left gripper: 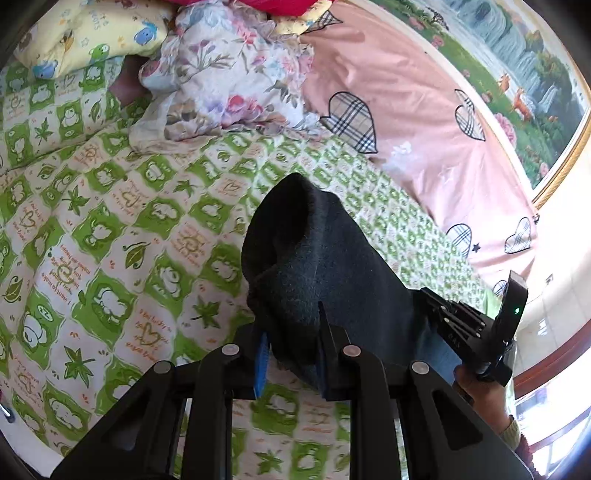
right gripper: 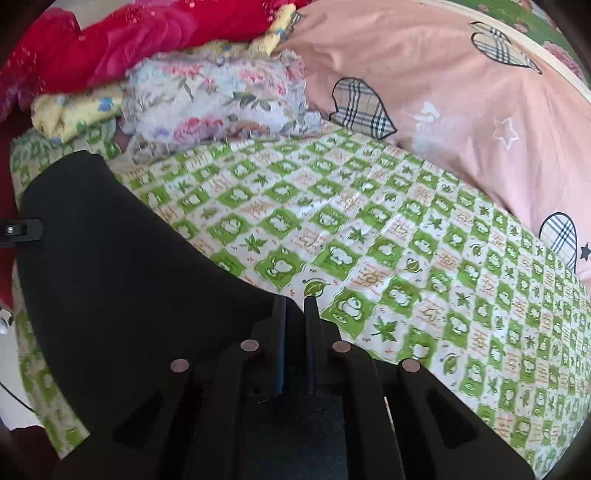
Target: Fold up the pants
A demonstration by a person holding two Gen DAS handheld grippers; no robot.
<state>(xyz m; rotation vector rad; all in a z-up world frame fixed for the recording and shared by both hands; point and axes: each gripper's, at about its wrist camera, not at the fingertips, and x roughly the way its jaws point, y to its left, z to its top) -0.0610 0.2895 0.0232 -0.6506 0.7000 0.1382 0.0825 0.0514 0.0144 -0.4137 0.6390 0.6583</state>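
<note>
The dark pants [left gripper: 314, 266] hang bunched above the green-and-white checked bed sheet [left gripper: 129, 229]. My left gripper [left gripper: 291, 321] is shut on a thick fold of the pants, its blue pads pressed into the cloth. In the right wrist view the pants [right gripper: 122, 266] stretch as a wide black sheet from the left edge to my right gripper [right gripper: 295, 306], which is shut on their edge. The right gripper's body [left gripper: 476, 328] and the hand holding it show at the right of the left wrist view.
A floral quilt [left gripper: 229, 74] lies bunched at the head of the bed, with a yellow pillow [left gripper: 81, 33] and red bedding [right gripper: 129, 40] beside it. A pink duvet with plaid hearts [right gripper: 461, 110] lies along the far side. A landscape picture [left gripper: 517, 74] hangs on the wall.
</note>
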